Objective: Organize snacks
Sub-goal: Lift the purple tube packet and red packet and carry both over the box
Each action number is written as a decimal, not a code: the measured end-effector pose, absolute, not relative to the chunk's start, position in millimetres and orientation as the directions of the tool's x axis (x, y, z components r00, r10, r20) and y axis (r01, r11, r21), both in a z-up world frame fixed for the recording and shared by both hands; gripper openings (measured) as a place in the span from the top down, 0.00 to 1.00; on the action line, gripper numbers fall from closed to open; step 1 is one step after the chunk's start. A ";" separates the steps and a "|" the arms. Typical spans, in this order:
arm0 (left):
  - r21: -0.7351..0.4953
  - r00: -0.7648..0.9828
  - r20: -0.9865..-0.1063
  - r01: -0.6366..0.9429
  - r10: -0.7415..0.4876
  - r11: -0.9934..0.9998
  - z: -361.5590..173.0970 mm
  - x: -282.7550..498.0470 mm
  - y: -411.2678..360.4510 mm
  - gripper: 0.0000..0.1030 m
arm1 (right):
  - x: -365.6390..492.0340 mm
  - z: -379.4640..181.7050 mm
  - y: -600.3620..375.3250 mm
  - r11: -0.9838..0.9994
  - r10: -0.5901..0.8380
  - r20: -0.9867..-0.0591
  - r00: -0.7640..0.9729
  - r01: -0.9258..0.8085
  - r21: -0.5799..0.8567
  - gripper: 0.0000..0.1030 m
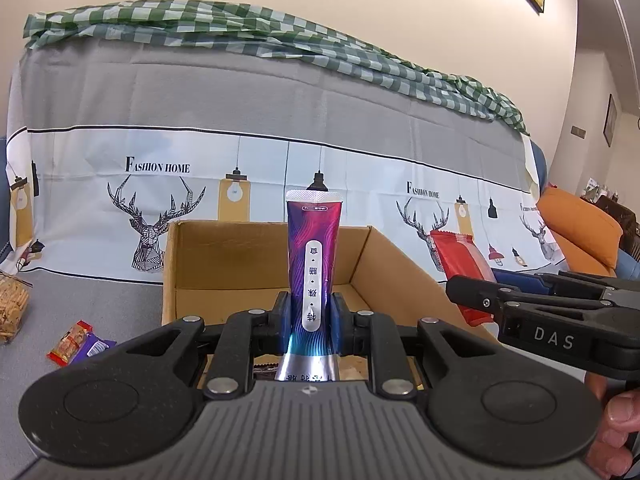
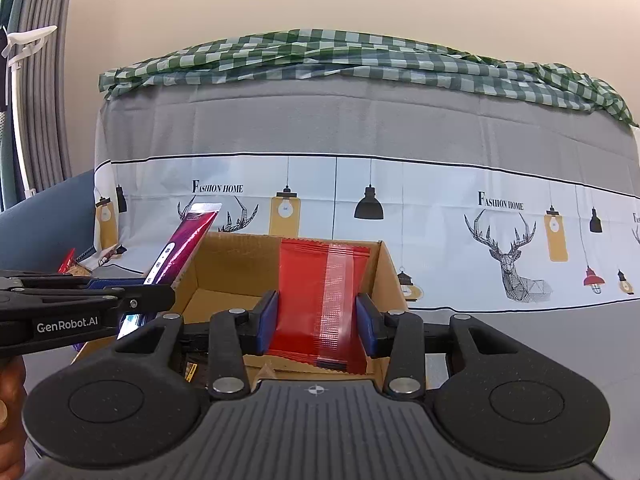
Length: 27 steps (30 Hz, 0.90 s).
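Note:
My left gripper (image 1: pixel 311 316) is shut on a purple and magenta snack pouch (image 1: pixel 314 256), which stands upright between the blue pads over the near edge of an open cardboard box (image 1: pixel 260 256). My right gripper (image 2: pixel 317 320) is shut on a red snack packet (image 2: pixel 316 300), held over the same box (image 2: pixel 224 264). In the left wrist view the right gripper (image 1: pixel 480 304) comes in from the right with the red packet (image 1: pixel 460 264). In the right wrist view the left gripper (image 2: pixel 152 294) enters from the left with the purple pouch (image 2: pixel 180 248) tilted.
Two small wrapped snacks (image 1: pixel 80 344) and a clear bag of biscuits (image 1: pixel 12 308) lie on the grey cloth left of the box. A sofa back draped in deer-print cloth (image 1: pixel 280 184) and a green check cloth (image 1: pixel 240 28) rises behind. An orange cushion (image 1: pixel 580 232) is at right.

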<state>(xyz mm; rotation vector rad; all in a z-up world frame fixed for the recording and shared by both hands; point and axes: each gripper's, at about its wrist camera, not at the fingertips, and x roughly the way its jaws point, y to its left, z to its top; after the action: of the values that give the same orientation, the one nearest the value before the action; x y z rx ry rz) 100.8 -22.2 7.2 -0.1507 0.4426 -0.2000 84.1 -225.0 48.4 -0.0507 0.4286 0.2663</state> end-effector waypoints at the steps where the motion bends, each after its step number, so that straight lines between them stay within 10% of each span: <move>1: -0.189 0.885 -0.408 0.159 -0.224 0.969 7.6 100.7 -22.1 0.79 | 84.2 48.5 -225.3 0.965 0.243 -0.417 0.876 -0.264 0.008 0.58; 27: -0.205 0.890 -0.391 0.164 -0.234 0.965 10.1 99.5 -21.5 0.79 | 83.3 47.9 -224.7 0.964 0.247 -0.407 0.879 -0.266 0.011 0.58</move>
<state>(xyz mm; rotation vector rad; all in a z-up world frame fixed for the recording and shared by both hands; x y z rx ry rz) 99.5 -21.5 10.1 -0.1690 0.4258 -0.2076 83.3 -224.7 47.9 -0.0452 0.4177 0.2676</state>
